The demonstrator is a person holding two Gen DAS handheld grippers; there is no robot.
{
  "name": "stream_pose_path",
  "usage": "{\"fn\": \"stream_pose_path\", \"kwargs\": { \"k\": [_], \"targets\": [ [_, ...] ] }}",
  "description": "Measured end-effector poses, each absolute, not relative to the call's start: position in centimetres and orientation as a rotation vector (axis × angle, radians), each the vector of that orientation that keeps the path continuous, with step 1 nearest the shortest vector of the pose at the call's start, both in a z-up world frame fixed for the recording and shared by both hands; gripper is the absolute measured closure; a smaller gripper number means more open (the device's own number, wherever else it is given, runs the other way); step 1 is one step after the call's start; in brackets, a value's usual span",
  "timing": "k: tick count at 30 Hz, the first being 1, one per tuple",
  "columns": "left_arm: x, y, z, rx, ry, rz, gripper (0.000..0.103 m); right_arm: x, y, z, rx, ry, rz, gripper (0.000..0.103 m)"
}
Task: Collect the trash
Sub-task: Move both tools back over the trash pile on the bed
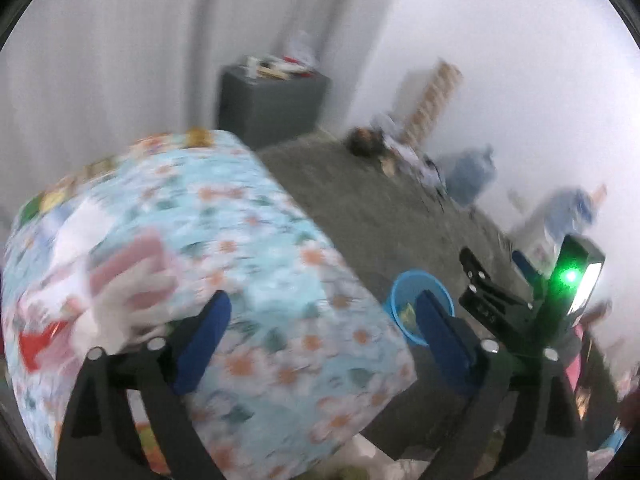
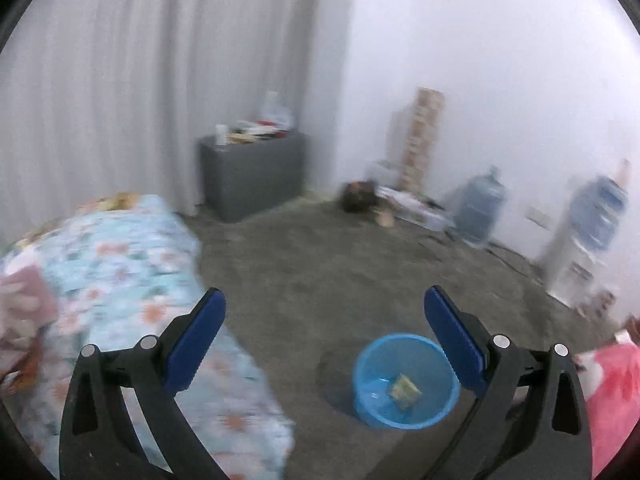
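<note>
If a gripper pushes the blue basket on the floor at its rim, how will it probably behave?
The blue basket looks like thin plastic and holds only one small yellowish scrap, so it is probably light and may slide or tip easily. Its base seems narrower than its rim, which favours tipping. The carpet looks rough, so the base may catch rather than glide.

A grey carpet floor (image 2: pixel 304 264) carries most things. A round blue plastic basket (image 2: pixel 406 384) stands on it, with a small yellow scrap (image 2: pixel 405 391) lying inside. A bed with a light blue flowery cover (image 2: pixel 120 264) stands on the left; pink and white things (image 1: pixel 120 280) lie on it, too blurred to tell. A dark grey box cabinet (image 2: pixel 252 176) and two big blue water bottles (image 2: pixel 478 208) stand by the far wall.
</note>
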State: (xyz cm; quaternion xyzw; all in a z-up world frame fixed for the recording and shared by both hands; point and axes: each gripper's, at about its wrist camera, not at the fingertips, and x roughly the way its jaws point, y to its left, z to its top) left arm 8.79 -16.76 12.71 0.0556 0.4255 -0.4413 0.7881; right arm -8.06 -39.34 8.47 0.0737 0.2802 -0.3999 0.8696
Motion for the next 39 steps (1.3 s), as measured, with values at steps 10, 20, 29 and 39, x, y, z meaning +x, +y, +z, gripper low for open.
{"fn": "stream_pose_path", "kwargs": {
  "k": [10,20,29,39],
  "targets": [
    [13.6,2.3,14.7,-0.165,0.743,-0.649,0.005,-3.0,-34.7,10.1,0.291,0.510,-0.295,0.008],
    [17.0,9.5,10.2,-0.307,0.755,-0.628,0.005,3.7,-29.6,10.2,0.515,0.607,0.058,0.009],
    [19.6,9.4,5.7,-0.344,0.893,-0.691,0.006,8.8,-26.0,6.8,0.637,0.789,0.179,0.030],
    [23.1,5.3,8.2,-0.206,1.049,-0.502,0.008,9.4,-26.5,5.7,0.642,0.872,0.139,0.032]
  ]
}}
